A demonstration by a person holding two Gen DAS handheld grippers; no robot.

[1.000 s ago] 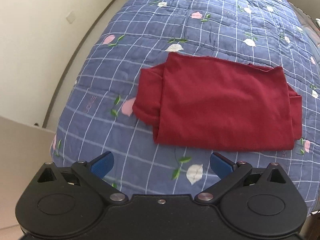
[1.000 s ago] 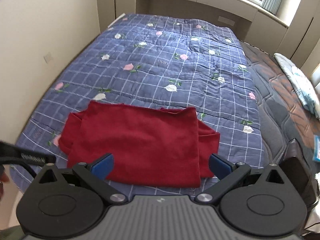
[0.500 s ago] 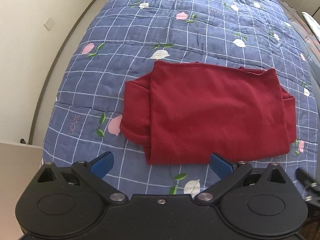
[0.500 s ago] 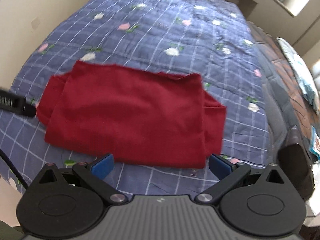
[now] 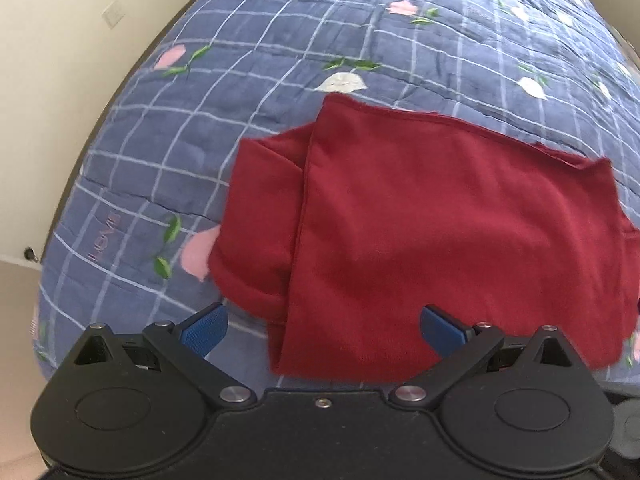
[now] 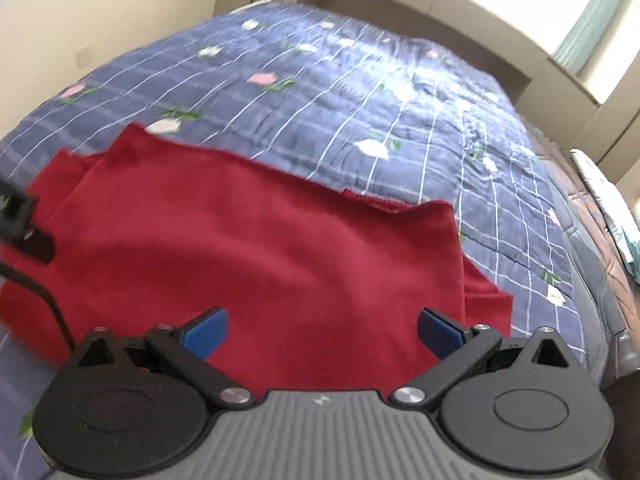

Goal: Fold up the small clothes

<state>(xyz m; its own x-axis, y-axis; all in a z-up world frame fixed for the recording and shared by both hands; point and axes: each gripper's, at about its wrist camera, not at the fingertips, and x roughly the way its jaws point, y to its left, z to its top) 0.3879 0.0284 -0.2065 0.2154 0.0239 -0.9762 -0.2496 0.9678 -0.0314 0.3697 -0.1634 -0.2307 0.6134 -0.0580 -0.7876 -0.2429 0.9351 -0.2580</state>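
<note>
Daylight floods in from the window (image 6: 592, 40) at my far right, blown out to white. My right view is smeared with motion blur; my left is sharper. Fisheye bends the quilt (image 5: 280, 92) edges; shadows are soft.

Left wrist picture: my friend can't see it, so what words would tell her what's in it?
A dark red cloth, partly folded with a flap sticking out on its left side, lies flat on a blue checked quilt with pink and white flowers. The left gripper hangs open at the cloth's near edge, holding nothing.
</note>
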